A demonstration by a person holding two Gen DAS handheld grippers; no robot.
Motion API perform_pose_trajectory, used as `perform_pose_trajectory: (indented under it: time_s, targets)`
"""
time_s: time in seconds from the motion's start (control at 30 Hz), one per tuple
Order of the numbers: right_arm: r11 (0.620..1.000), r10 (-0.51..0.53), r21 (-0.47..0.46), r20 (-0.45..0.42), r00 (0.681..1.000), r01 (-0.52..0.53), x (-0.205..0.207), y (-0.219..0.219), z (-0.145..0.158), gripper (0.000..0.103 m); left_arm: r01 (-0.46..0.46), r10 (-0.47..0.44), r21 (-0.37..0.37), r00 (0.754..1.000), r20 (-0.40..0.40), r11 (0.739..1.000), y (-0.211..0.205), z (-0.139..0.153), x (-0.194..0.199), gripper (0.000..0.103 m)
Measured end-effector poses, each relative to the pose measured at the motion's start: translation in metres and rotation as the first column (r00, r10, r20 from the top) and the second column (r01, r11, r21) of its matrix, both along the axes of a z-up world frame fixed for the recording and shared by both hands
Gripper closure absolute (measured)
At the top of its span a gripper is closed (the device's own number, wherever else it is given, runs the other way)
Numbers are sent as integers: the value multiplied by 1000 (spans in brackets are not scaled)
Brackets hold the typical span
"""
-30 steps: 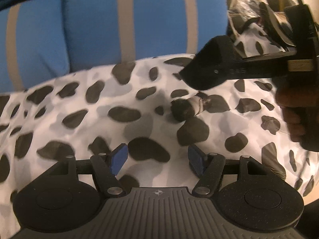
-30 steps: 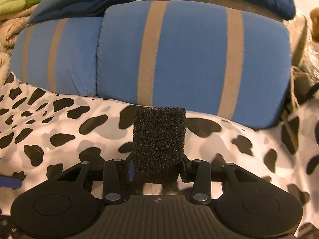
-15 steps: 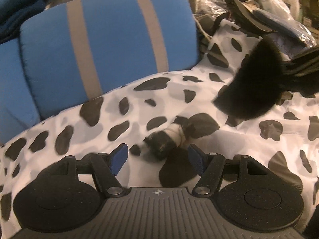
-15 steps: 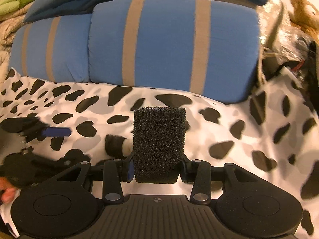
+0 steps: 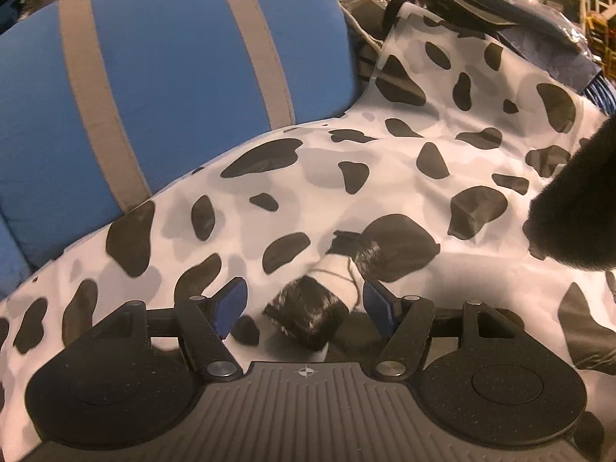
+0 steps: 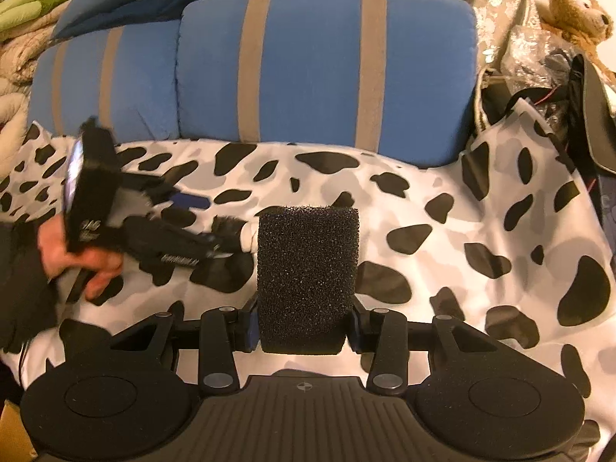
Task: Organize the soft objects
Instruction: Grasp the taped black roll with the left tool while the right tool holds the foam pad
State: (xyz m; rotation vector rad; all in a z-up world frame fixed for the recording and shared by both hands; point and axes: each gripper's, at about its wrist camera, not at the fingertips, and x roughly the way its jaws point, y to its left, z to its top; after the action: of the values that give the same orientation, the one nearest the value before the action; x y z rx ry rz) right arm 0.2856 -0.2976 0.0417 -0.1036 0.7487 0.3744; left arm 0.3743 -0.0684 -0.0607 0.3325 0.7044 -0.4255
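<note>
Soft objects were spread over a white cow-print blanket with black patches (image 5: 385, 161), backed at the far side by a blue cushion with grey-tan stripes (image 6: 327, 65). At the left, a person's hand (image 6: 77, 258) was seen holding the left gripper (image 5: 304, 304); its blue-padded jaws were spread open on either side of a small furry black-and-white roll (image 5: 327, 292), which lay on the blanket between them with no pad pressed against it. Just right of that roll, a black open-cell foam block (image 6: 306, 277) was clamped upright between the jaws of the right gripper (image 6: 304, 331), near the middle of the blanket. At the far right, a brown plush bear (image 6: 573, 11) was seen lying among dark clutter.
</note>
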Motion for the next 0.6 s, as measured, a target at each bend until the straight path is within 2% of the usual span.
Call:
perform_pose_trajectory:
  time_s: [0.2, 0.37, 0.53, 0.6]
  targets:
    - [1000, 1, 12, -19, 1000, -1, 2, 0, -2, 58, 46, -46, -5, 998, -33, 999, -2, -14, 18, 37]
    - [1000, -1, 15, -40, 999, 2, 4, -1, -5, 58, 77, -77, -13, 997, -24, 997, -8, -21, 24, 37]
    - [1000, -2, 18, -53, 999, 3, 5, -1, -7, 58, 102, -103, -16, 992, -78, 995, -17, -35, 29, 37]
    - [1000, -5, 13, -55, 998, 6, 6, 0, -8, 58, 95, -97, -27, 992, -75, 995, -15, -36, 27, 42]
